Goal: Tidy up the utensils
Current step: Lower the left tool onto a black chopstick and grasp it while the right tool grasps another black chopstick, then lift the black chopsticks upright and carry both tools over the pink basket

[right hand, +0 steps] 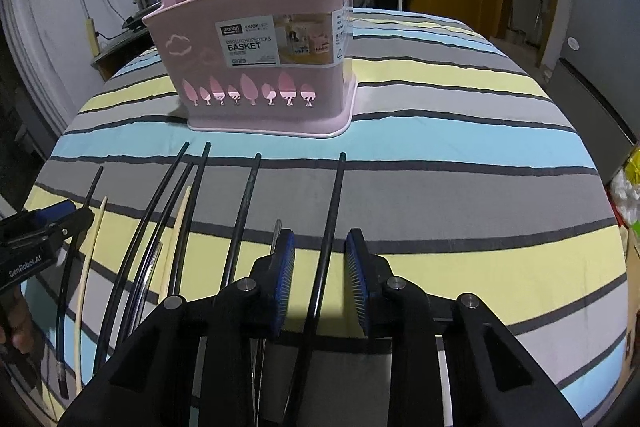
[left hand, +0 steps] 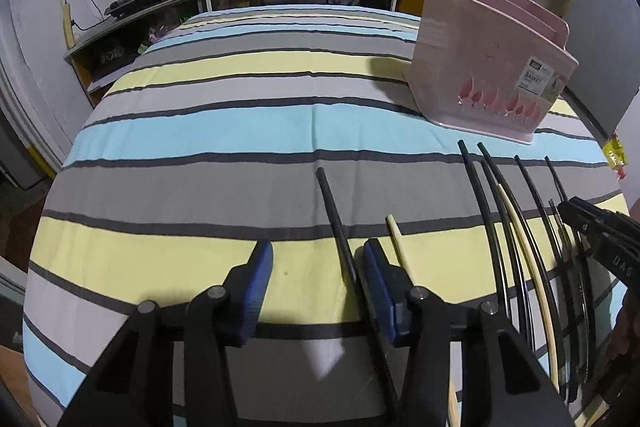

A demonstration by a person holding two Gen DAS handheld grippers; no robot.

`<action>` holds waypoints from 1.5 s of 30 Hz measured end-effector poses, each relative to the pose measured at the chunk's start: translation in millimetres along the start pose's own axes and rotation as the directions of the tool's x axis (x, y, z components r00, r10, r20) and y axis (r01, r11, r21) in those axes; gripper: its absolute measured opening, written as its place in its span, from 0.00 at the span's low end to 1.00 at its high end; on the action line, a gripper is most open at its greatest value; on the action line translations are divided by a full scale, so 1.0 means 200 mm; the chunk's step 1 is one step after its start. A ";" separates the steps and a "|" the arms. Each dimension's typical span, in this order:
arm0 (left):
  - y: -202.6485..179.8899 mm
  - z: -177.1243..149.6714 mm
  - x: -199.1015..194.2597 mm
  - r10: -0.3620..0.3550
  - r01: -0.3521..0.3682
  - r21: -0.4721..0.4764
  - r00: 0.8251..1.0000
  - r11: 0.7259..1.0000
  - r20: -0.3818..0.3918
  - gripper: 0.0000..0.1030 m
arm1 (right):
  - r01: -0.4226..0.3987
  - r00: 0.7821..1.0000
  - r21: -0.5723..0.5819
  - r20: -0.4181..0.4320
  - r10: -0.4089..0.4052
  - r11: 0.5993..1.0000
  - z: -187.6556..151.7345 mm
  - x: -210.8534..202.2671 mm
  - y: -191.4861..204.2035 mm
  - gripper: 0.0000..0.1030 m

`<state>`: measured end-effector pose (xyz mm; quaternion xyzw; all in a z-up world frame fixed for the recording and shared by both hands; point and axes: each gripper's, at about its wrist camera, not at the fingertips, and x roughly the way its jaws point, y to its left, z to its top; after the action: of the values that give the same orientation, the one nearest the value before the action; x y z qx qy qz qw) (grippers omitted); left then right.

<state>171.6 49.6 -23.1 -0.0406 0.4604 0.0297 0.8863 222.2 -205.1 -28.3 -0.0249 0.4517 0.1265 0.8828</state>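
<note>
You're working over the striped cloth (right hand: pixel 460 163), w/ the pink basket (right hand: pixel 264 67) sitting upright toward the far side, looking empty as far as its open top shows, so nothing's sorted yet by my read. The chopsticks (right hand: pixel 188 227), mostly black w/ a couple pale ones, are lying in a loose row on the cloth just in front of the basket, all still to go in.

Your right gripper (right hand: pixel 320 279) is straddling the rightmost black chopstick (right hand: pixel 332 227), jaws apart, pads not pressing it. Your left gripper (left hand: pixel 316 291) is standing apart too, w/ the leftmost black chopstick (left hand: pixel 336 219) running just beside its right pad; contact unclear. Looks like pickup stage, both sides.
</note>
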 end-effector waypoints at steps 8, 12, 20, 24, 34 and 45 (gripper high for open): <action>-0.04 0.03 0.01 -0.016 0.016 0.032 1.000 0.999 -0.017 0.14 | -0.007 1.000 0.006 -0.026 0.007 1.000 0.04 0.02 -0.01 0.07; -0.03 0.04 0.01 -0.036 0.037 0.021 0.999 0.999 -0.028 0.10 | -0.028 0.999 0.019 -0.024 0.029 0.999 0.05 0.01 -0.02 0.07; 0.00 0.08 -0.07 -0.098 0.098 -0.006 0.995 0.995 -0.012 0.08 | -0.059 0.998 0.028 0.028 0.058 0.998 0.10 -0.10 -0.03 0.05; 0.00 0.13 -0.15 -0.121 0.121 0.004 0.992 0.993 0.021 0.07 | -0.074 0.995 0.029 0.065 0.072 0.997 0.15 -0.17 -0.04 0.05; 0.04 0.27 -0.40 -0.164 0.163 0.019 0.978 0.986 0.131 0.06 | -0.095 0.980 0.020 0.179 0.090 0.995 0.27 -0.38 -0.05 0.05; 0.09 0.35 -0.58 -0.172 0.171 0.023 0.962 0.985 0.211 0.06 | -0.100 0.957 0.006 0.274 0.095 0.995 0.35 -0.57 -0.05 0.05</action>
<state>161.2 72.2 111.6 -0.0752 0.3578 -0.0440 0.9297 215.7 -226.6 104.4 0.0236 0.3274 0.1677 0.9296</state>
